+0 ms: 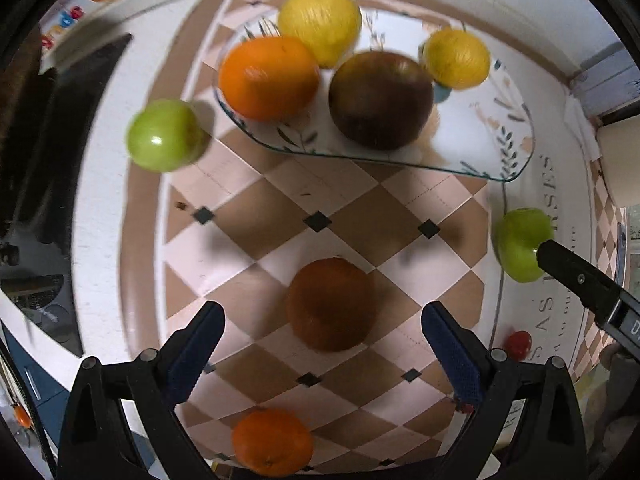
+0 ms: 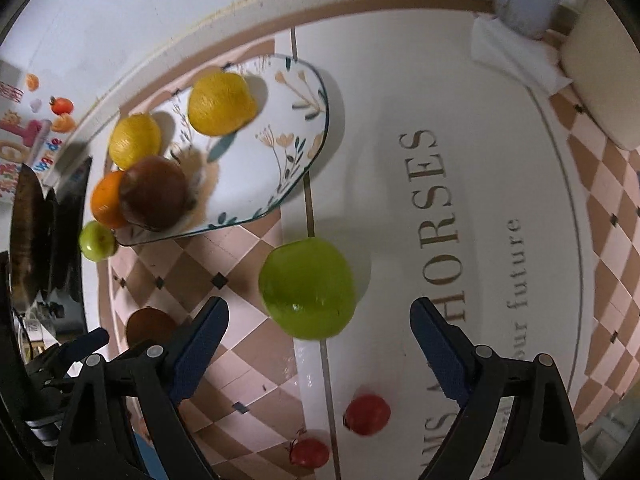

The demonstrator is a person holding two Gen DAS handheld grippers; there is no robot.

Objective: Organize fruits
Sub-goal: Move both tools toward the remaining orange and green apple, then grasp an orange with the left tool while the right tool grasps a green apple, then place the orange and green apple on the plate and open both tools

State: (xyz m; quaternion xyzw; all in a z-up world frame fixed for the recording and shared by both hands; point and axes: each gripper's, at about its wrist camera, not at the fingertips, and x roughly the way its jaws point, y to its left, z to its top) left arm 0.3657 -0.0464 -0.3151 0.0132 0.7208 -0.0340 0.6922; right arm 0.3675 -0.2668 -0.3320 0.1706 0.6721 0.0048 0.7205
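In the left wrist view, the left claw (image 1: 323,354) stood with its jaws wide apart, empty, over the checkered tabletop (image 1: 360,208). A brown fruit (image 1: 331,304) lay between the fingertips, touching neither, and an orange (image 1: 273,442) sat at 6 o'clock, nearest the camera. Farther off, at 12 o'clock, the floral plate (image 1: 516,148) carried a second orange (image 1: 269,78), a dark red apple (image 1: 381,100) and two lemons (image 1: 320,24). A green apple (image 1: 165,135) rested on the tabletop at 10 o'clock, just beside the plate.

In the right wrist view, the right claw (image 2: 318,340) was likewise spread and empty, with another green apple (image 2: 307,288) between its tips. Two small red fruits (image 2: 367,414) lay at 6 o'clock.
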